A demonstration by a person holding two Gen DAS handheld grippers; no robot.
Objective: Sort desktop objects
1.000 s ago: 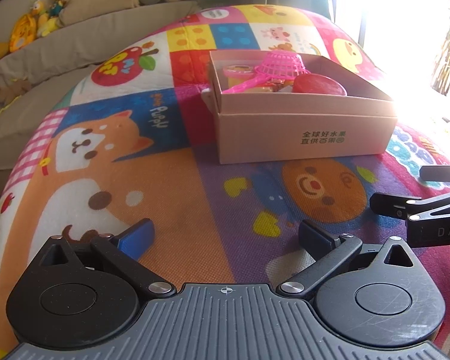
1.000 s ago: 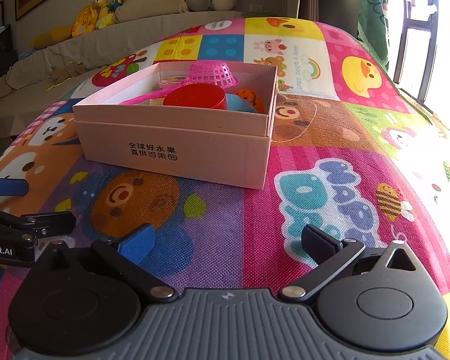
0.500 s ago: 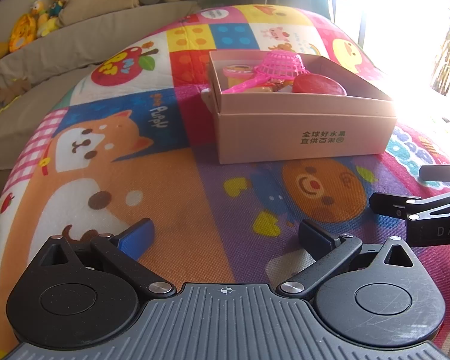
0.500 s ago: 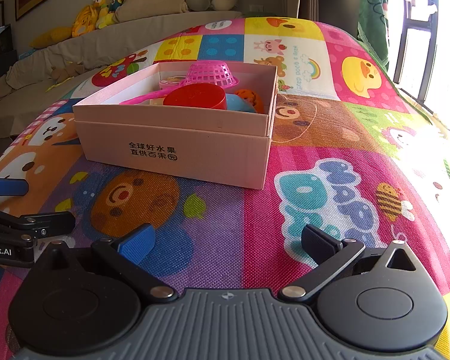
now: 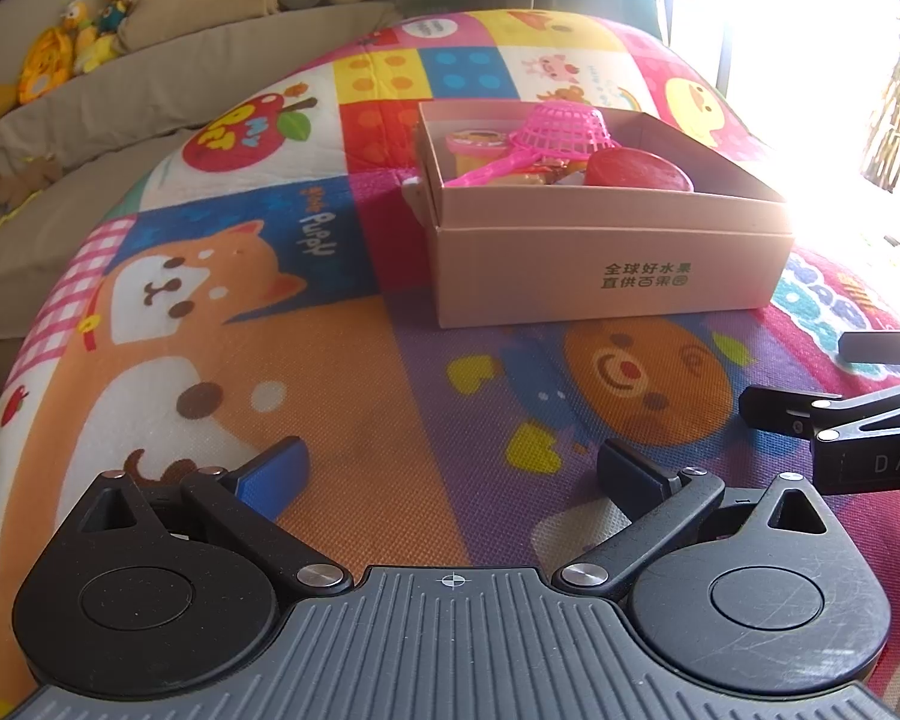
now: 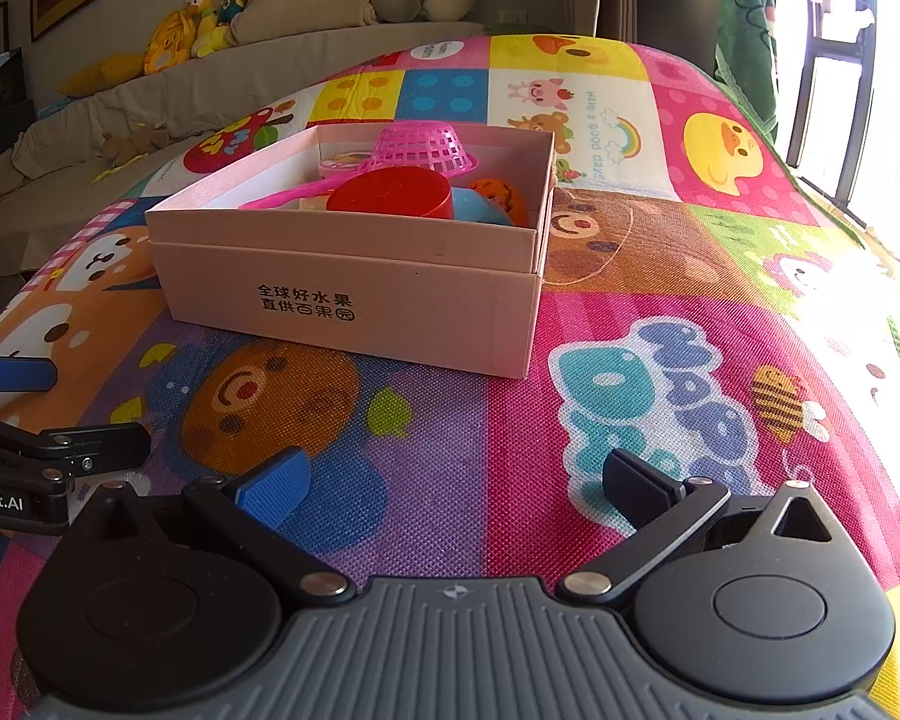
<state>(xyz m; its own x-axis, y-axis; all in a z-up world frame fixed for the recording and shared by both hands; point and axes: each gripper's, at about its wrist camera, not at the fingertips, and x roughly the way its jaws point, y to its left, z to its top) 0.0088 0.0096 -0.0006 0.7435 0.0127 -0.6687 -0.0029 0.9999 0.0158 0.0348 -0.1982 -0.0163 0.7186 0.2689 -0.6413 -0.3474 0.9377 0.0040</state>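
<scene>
Left gripper (image 5: 450, 471) wide open, nothing held. Right gripper (image 6: 453, 483) same deal. Pink box (image 6: 354, 294) ahead of both, red cup (image 6: 393, 192) and pink strainer (image 6: 426, 150) inside.

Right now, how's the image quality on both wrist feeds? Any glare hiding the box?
Left wrist view: window glare blows out the upper right and washes the far right corner of the pink box; its contents stay readable. Right wrist view: evenly lit box, glare only at the right edge, dim sofa. Both show fisheye curving of the mat.
</scene>
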